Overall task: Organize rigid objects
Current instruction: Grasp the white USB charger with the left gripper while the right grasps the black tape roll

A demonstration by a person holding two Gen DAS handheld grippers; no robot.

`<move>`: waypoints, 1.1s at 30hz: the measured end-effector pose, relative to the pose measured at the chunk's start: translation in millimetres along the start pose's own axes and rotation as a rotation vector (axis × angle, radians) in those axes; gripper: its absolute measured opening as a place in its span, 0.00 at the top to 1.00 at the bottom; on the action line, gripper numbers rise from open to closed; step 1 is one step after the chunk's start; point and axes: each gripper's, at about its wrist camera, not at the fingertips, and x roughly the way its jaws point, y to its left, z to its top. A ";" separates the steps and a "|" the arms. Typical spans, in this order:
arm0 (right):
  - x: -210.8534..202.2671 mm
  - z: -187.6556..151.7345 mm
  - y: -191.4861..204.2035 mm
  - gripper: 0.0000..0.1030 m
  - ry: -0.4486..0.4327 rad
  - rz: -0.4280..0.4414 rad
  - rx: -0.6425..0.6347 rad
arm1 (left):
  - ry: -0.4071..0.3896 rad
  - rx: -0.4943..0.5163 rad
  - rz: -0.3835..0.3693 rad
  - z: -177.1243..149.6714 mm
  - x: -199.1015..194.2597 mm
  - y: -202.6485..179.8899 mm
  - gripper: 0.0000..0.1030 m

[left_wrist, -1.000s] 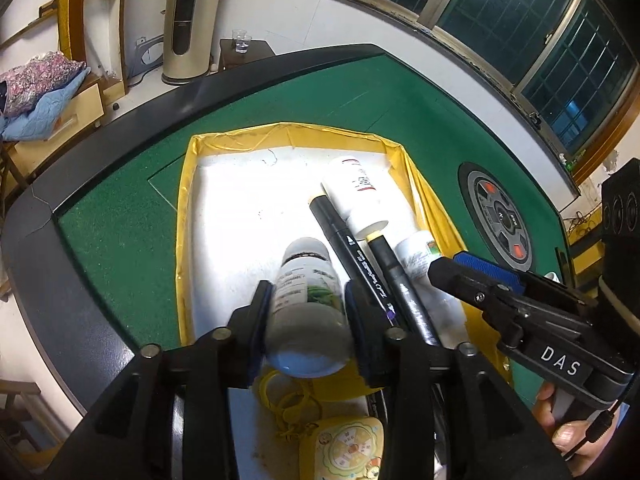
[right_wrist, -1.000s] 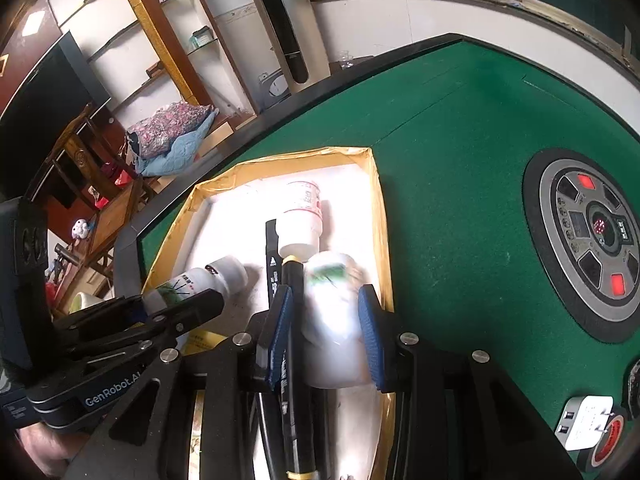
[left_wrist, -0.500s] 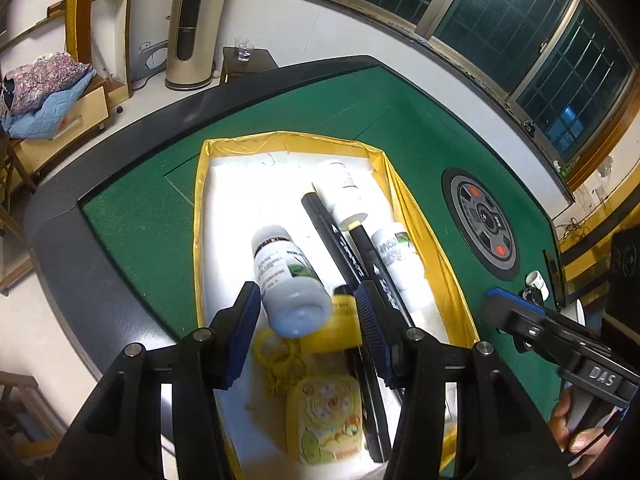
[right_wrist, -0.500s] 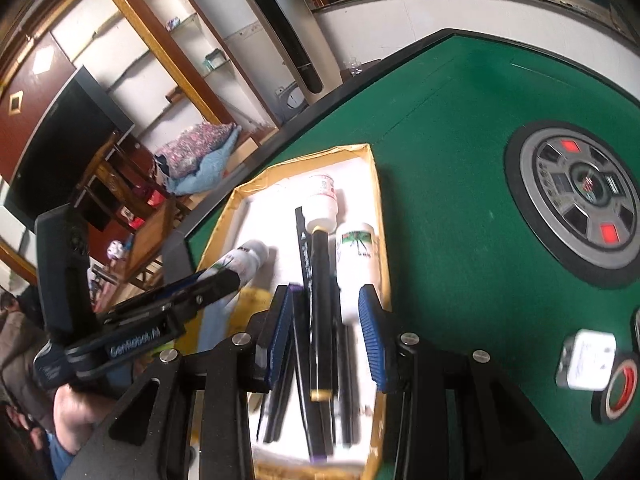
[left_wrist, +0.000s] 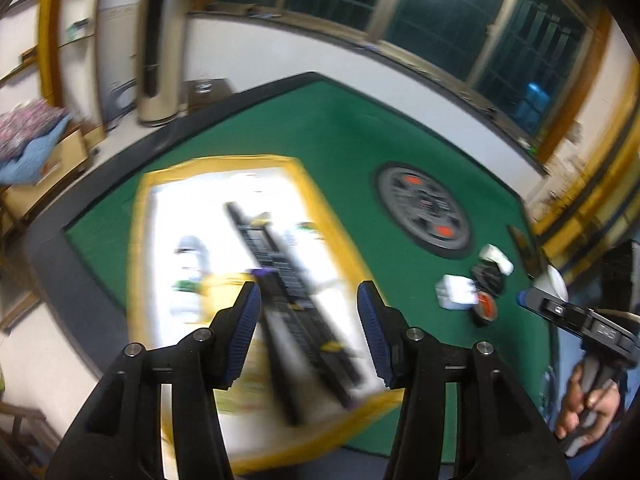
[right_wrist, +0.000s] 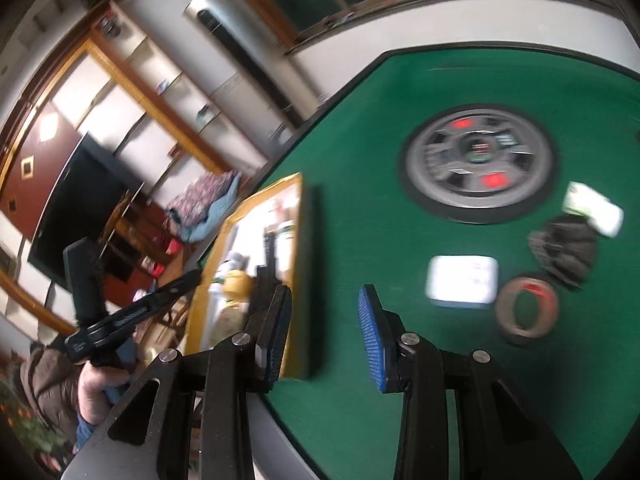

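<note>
1. Left wrist view: left tool point(left_wrist: 308, 294) is held wide open and empty above the yellow-rimmed white tray point(left_wrist: 140, 216) on the green felt worktop point(left_wrist: 344, 136); long black markers point(left_wrist: 288, 280) and a blurred white bottle point(left_wrist: 192, 264) are seen lying inside it.
2. Right wrist view: right tool point(right_wrist: 324, 300) is spread open, nothing gripped, over bare felt beside the tray; a white rectangular box point(right_wrist: 464, 282) and a red tape roll point(right_wrist: 526, 306) lie near.

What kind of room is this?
Probably a living room at home: a green felt mahjong-style table with a round grey control dial, wooden shelves, a black television and a tall standing air conditioner.
</note>
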 end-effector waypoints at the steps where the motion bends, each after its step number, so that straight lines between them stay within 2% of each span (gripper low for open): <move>1: -7.0 -2.1 -8.1 0.60 -0.014 -0.009 0.009 | 0.002 0.026 -0.030 -2.4 0.9 -14.4 0.50; 3: -21.6 -10.3 -30.6 0.57 -0.045 -0.047 0.033 | 0.009 0.062 -0.075 -6.9 5.8 -37.6 0.41; 6: -31.2 -17.4 -61.2 0.57 -0.069 -0.076 0.081 | 0.033 0.137 -0.169 -15.1 25.3 -82.7 0.40; 8: -35.3 -19.1 -84.0 0.57 -0.094 -0.085 0.132 | 0.057 0.185 -0.206 -17.8 41.2 -108.7 0.40; 11: -35.0 -17.5 -106.3 0.57 -0.104 -0.064 0.212 | 0.081 0.236 -0.215 -14.3 72.3 -144.2 0.40; 15: -42.4 -16.9 -116.2 0.57 -0.137 -0.038 0.260 | 0.071 0.200 -0.238 6.9 113.4 -162.6 0.41; 17: -46.7 -16.3 -113.9 0.57 -0.157 -0.059 0.248 | 0.109 0.155 -0.261 15.7 137.8 -162.0 0.41; 21: -52.1 -17.4 -119.1 0.57 -0.173 -0.033 0.279 | 0.210 0.055 -0.330 17.8 173.0 -152.2 0.41; 22: -52.5 -17.3 -120.2 0.57 -0.178 -0.033 0.289 | 0.235 0.052 -0.329 13.4 176.5 -151.2 0.41; 24: -52.2 -18.6 -123.1 0.57 -0.170 -0.018 0.296 | 0.227 0.088 -0.322 5.3 169.9 -154.6 0.41; 30: -62.1 -20.0 -128.6 0.57 -0.200 0.009 0.321 | 0.278 0.296 -0.367 -41.4 133.0 -180.7 0.40; 33: -62.9 -20.0 -131.5 0.57 -0.207 0.000 0.331 | 0.239 0.391 -0.329 -56.1 121.0 -195.9 0.38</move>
